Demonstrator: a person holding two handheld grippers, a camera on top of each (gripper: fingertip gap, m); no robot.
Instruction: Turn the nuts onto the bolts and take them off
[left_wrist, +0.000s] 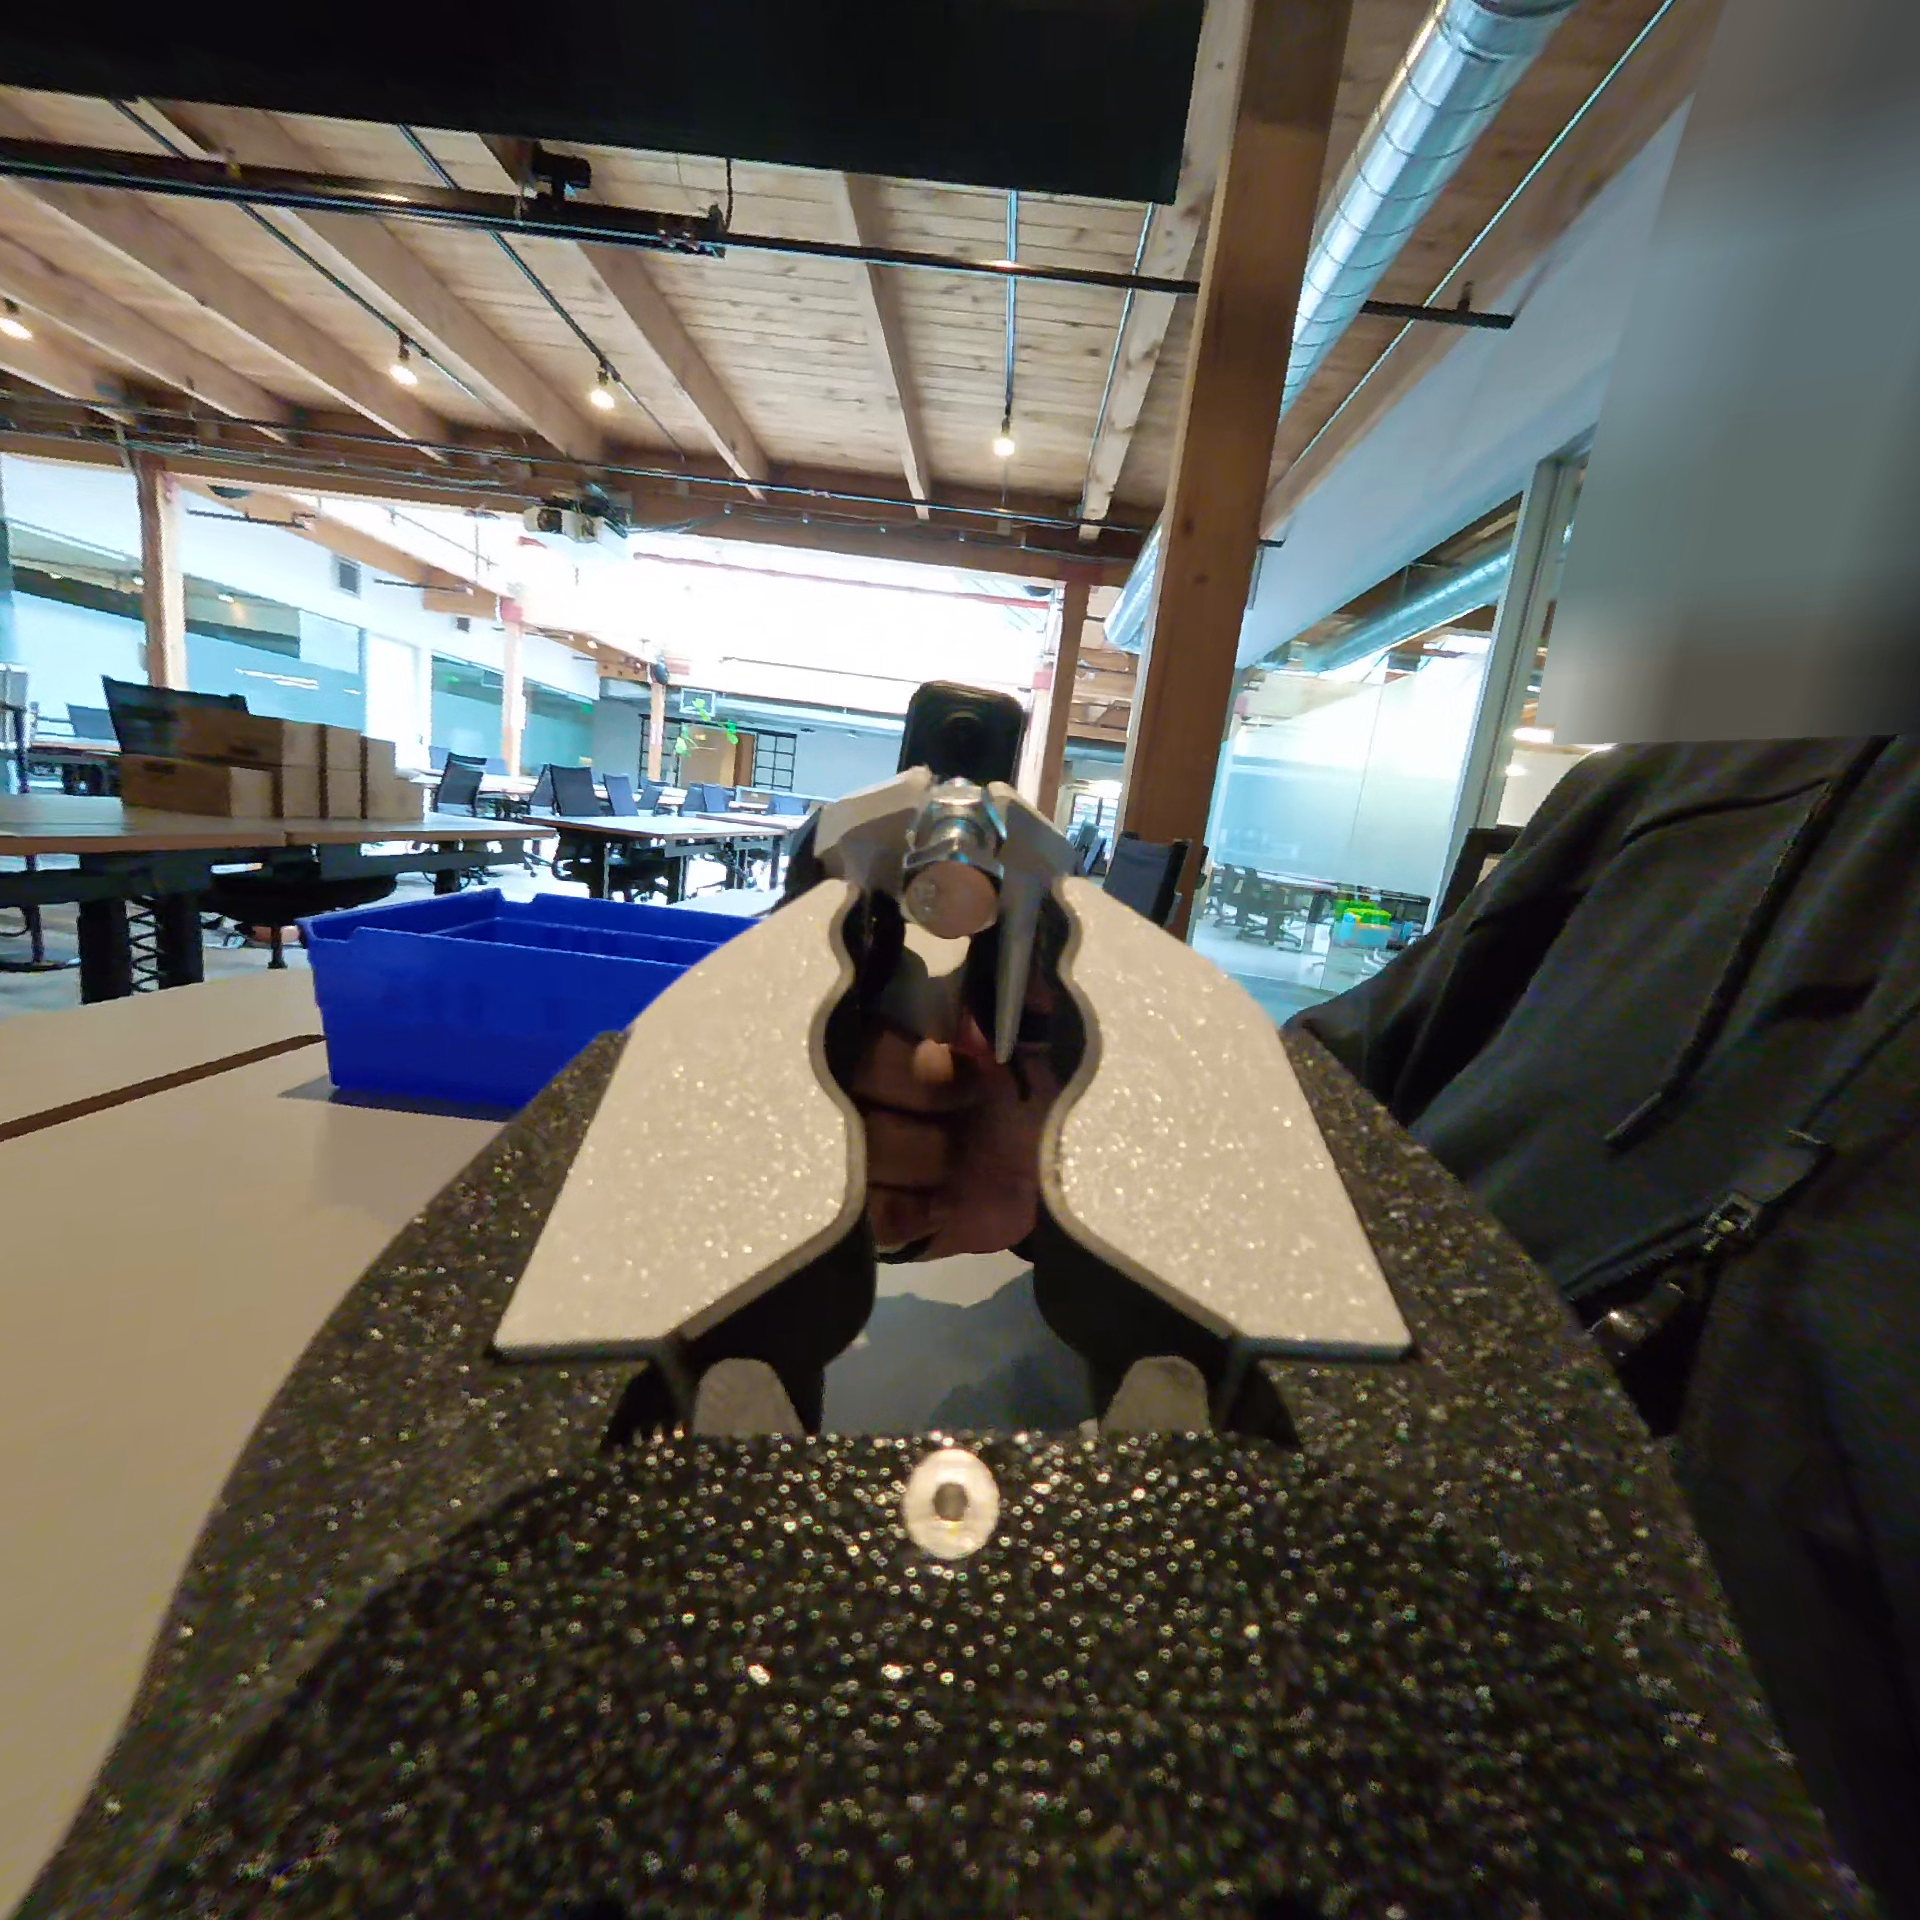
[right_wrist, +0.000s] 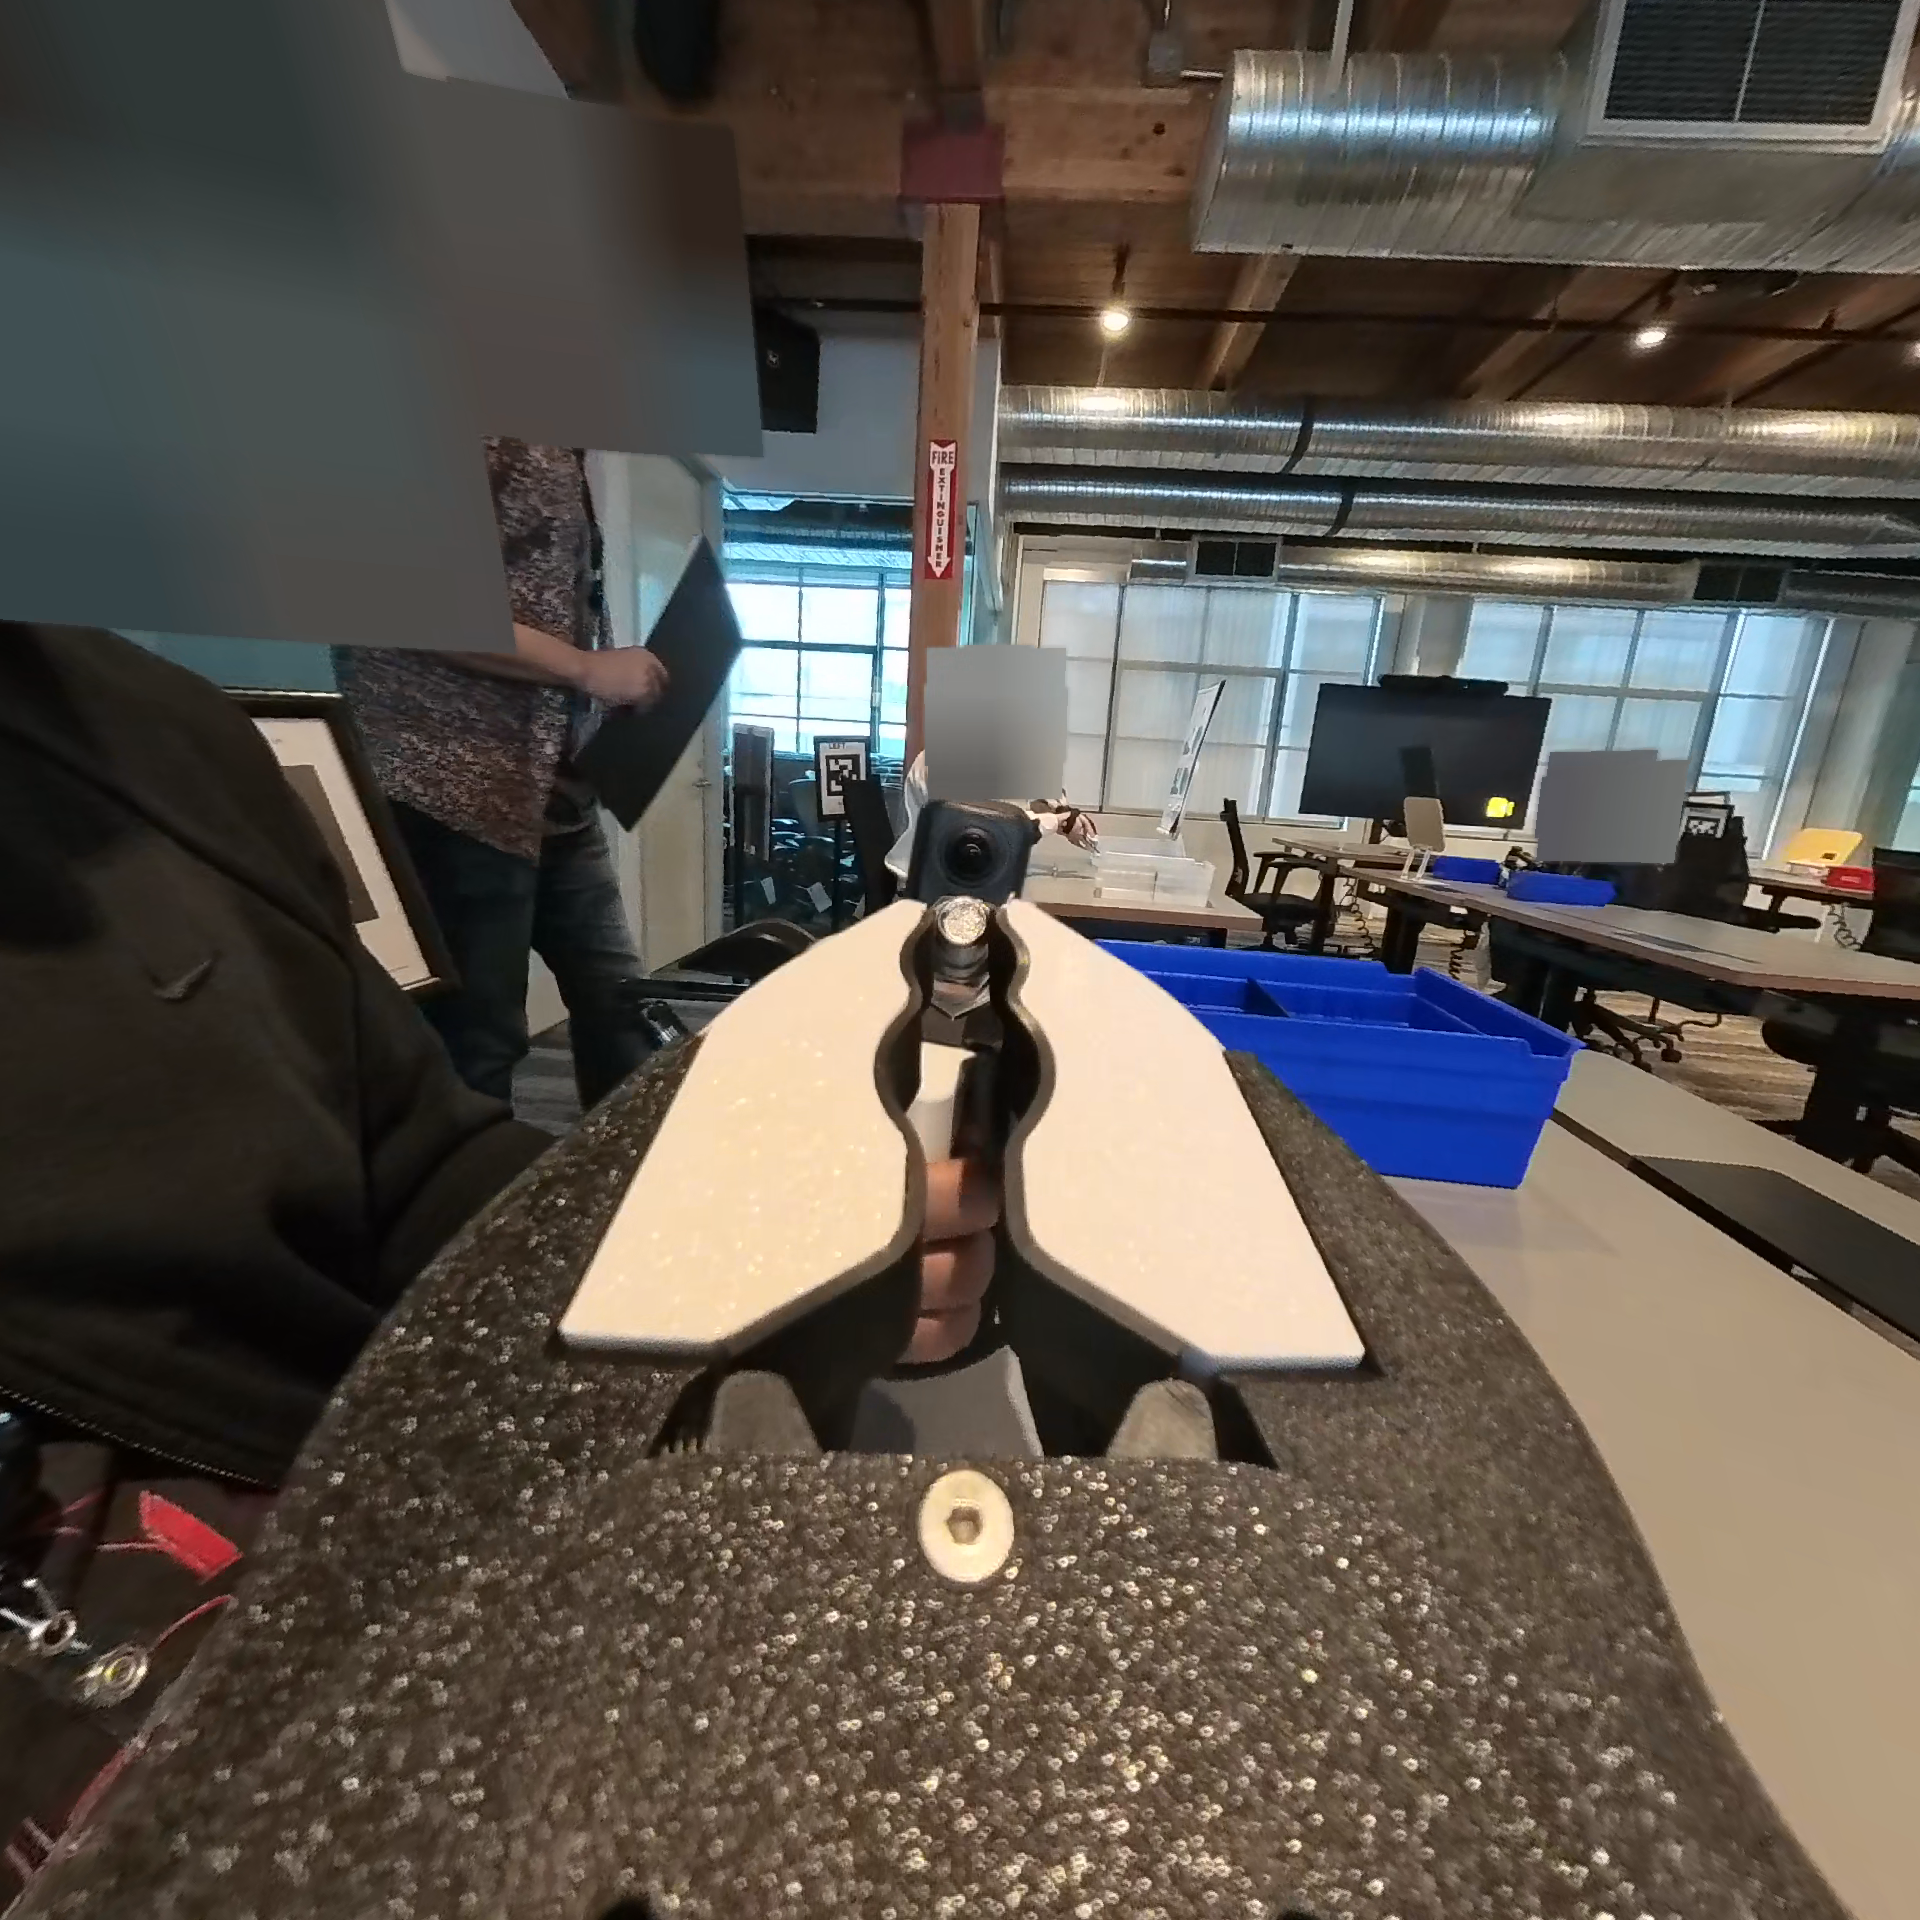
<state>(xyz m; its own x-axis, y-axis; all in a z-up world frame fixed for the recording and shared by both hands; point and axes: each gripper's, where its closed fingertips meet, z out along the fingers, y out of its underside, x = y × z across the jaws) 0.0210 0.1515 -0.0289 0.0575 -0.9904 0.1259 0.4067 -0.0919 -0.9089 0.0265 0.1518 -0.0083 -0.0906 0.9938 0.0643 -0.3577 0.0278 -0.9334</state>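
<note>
In the right wrist view my right gripper (right_wrist: 961, 927) is shut on a silver bolt (right_wrist: 961, 922), whose round end shows between the fingertips, with a hex nut (right_wrist: 951, 1000) just below it. The left gripper (right_wrist: 954, 1103) shows edge-on beyond, under its camera. In the left wrist view my left gripper (left_wrist: 951, 914) stands open, its jaws wider than the bolt (left_wrist: 940, 896), whose end faces me just past the tips. The right gripper (left_wrist: 940, 831) clamps that bolt from the far side. The two grippers face each other above the table.
A blue divided bin (left_wrist: 499, 987) (right_wrist: 1351, 1049) sits on the light grey table (left_wrist: 156, 1247) (right_wrist: 1714, 1403). A person in a black jacket (left_wrist: 1662, 1039) (right_wrist: 156, 1039) holds the grippers close by. Another person with a black laptop (right_wrist: 499, 779) stands behind. Desks and chairs fill the room. My left and right fingertips are right by each other.
</note>
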